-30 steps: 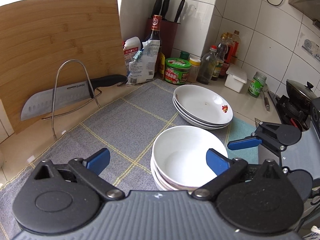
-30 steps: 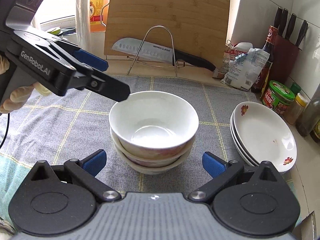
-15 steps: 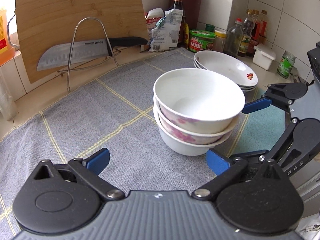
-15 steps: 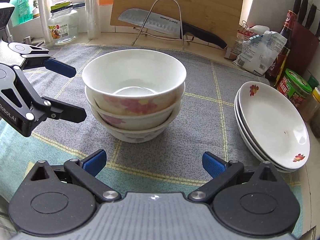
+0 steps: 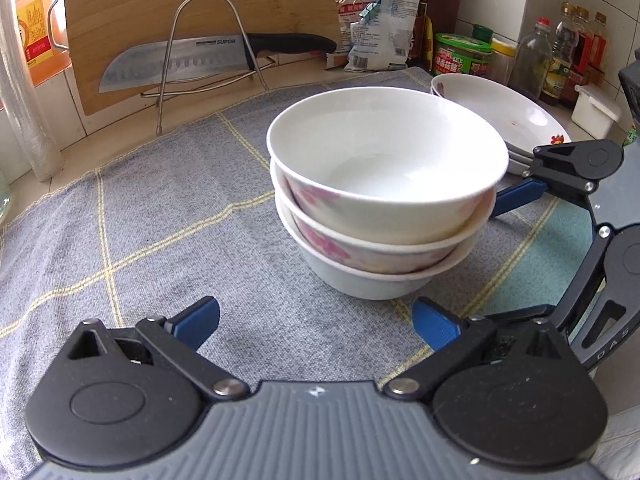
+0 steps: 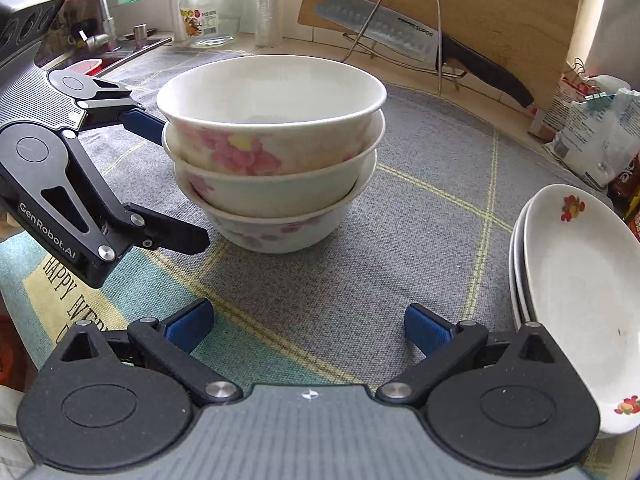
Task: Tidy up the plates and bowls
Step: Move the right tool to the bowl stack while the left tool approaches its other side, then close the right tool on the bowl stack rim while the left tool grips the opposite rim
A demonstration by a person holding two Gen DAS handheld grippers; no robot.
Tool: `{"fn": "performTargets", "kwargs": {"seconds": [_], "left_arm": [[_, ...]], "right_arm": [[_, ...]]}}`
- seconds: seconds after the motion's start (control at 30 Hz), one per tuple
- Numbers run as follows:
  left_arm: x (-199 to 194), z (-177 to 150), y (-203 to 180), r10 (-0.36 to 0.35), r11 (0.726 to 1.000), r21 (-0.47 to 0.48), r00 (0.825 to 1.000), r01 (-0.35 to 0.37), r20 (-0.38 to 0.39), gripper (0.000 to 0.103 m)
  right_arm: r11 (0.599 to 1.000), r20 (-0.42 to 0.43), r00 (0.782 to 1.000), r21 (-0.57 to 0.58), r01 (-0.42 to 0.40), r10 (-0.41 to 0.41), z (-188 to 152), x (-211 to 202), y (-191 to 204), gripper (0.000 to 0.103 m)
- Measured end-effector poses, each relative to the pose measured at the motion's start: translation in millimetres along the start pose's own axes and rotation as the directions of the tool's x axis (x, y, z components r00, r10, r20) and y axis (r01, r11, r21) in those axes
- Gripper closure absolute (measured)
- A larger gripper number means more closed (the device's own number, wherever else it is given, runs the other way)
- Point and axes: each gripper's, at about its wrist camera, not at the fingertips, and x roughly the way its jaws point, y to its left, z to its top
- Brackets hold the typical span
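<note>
A stack of three white bowls with pink flowers (image 5: pixel 384 196) stands on the grey cloth; it also shows in the right wrist view (image 6: pixel 272 152). A stack of white plates (image 6: pixel 576 300) lies to its right, and shows in the left wrist view (image 5: pixel 504 116). My left gripper (image 5: pixel 316 320) is open and empty, low over the cloth, just short of the bowls. My right gripper (image 6: pixel 308 328) is open and empty, low on the other side of the bowls. Each gripper shows in the other's view, the left (image 6: pixel 152 176) and the right (image 5: pixel 480 256), flanking the stack.
A grey checked cloth (image 5: pixel 160 220) covers the counter. A wire rack with a knife (image 5: pixel 200 60) stands before a wooden cutting board (image 5: pixel 180 0) at the back. Bags, jars and bottles (image 5: pixel 460 56) line the back right. A glass jar (image 6: pixel 208 16) and a sink (image 6: pixel 92 60) are at the left.
Both grippers have dropped from above the bowls to cloth level and moved closer to the stack on either side. Both stayed open.
</note>
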Motion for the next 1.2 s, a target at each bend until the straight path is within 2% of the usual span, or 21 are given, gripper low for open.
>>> {"fn": "performTargets", "kwargs": {"seconds": [0.07, 0.13, 0.27, 0.57, 0.7, 0.93, 1.2], "left_arm": [[6.4, -0.7, -2.0, -0.002, 1.0, 0.007, 1.0, 0.002, -0.014, 0.001], [8.0, -1.9, -3.9, -0.004, 0.999, 0.036, 1.0, 0.004, 0.008, 0.001], [11.8, 0.4, -0.4, -0.034, 0.998, 0.058, 0.999, 0.032, 0.042, 0.0], [14.8, 2.7, 6.8, -0.123, 0.98, 0.166, 0.991, 0.112, 0.056, 0.0], [17.7, 5.3, 12.4, -0.179, 0.962, 0.22, 0.982, 0.161, 0.061, 0.0], [22.3, 10.7, 15.7, -0.235, 0.935, 0.285, 0.971, 0.212, 0.047, 0.0], [21.7, 16.1, 14.0, -0.248, 0.898, 0.38, 0.969, 0.223, 0.016, 0.0]], "right_arm": [[1.0, 0.009, 1.0, -0.008, -0.016, 0.016, 1.0, 1.6, -2.7, 0.0], [0.999, 0.016, 0.999, -0.025, -0.027, 0.027, 2.4, 3.1, -4.0, 0.0], [0.998, 0.016, 0.999, -0.046, -0.04, 0.04, 4.6, 5.0, -6.6, 0.0], [0.997, 0.02, 0.999, -0.056, -0.044, 0.046, 2.8, 4.2, -6.5, 0.0], [0.996, 0.008, 0.998, -0.067, -0.054, 0.055, 5.8, 5.6, -8.0, 0.0], [0.991, -0.032, 0.996, -0.104, -0.082, 0.079, 15.6, 10.2, -11.5, 0.0], [0.977, -0.042, 0.996, -0.196, -0.081, 0.074, 32.4, 14.0, -14.8, 0.0]]}}
